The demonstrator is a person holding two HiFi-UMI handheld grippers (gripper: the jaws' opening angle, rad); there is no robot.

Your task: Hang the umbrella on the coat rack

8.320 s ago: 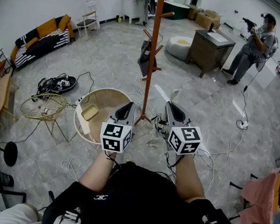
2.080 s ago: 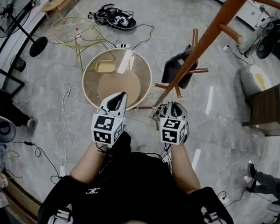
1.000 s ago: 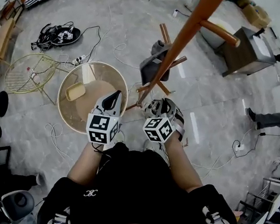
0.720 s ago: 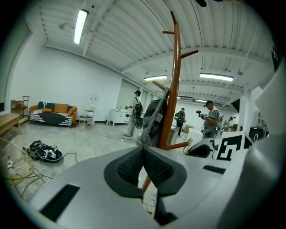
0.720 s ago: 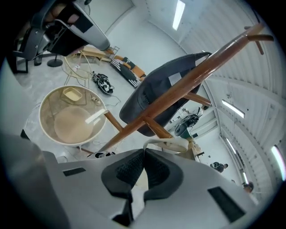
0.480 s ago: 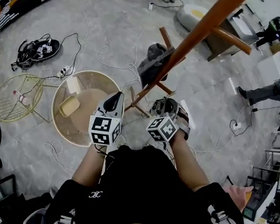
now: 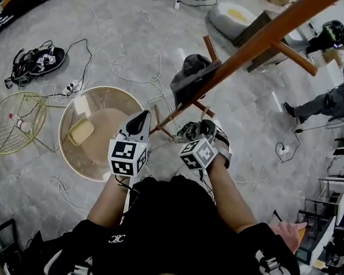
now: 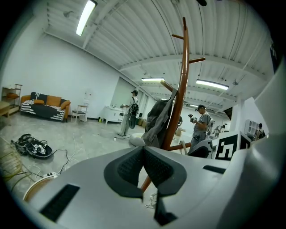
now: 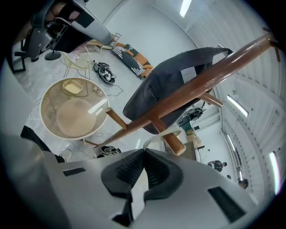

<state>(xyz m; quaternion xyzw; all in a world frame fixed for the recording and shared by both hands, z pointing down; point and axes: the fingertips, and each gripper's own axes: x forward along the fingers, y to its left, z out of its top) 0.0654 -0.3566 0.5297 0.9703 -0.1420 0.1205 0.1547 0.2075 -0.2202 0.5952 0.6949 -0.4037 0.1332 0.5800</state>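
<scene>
The brown wooden coat rack [image 7: 249,44] slants across the head view, with a dark grey garment [image 7: 191,75] hung on it. In the right gripper view, my right gripper [image 9: 144,152] is shut on a white strap [image 9: 163,139]. The strap loops over a short lower peg [image 9: 176,144] of the rack [image 9: 201,82]. A black-and-white patterned bundle [image 7: 190,129] sits just left of my right gripper [image 7: 207,126]; I cannot tell if it is the umbrella. My left gripper [image 7: 142,115] is shut on nothing, left of the pole [image 8: 182,89], its jaws [image 8: 143,148] touching.
A round glass-topped table [image 7: 64,147] carrying a yellow box [image 7: 80,131] stands left of the rack's base. A yellow wire table [image 7: 14,122] is further left. Loose cables [image 7: 125,62] run over the grey floor. Two people [image 7: 322,101] stand at the upper right.
The head view has swung, so the rack's pole now slants further right. Both grippers stay close to the rack's base, and the right one has tilted a little more toward the pole.
</scene>
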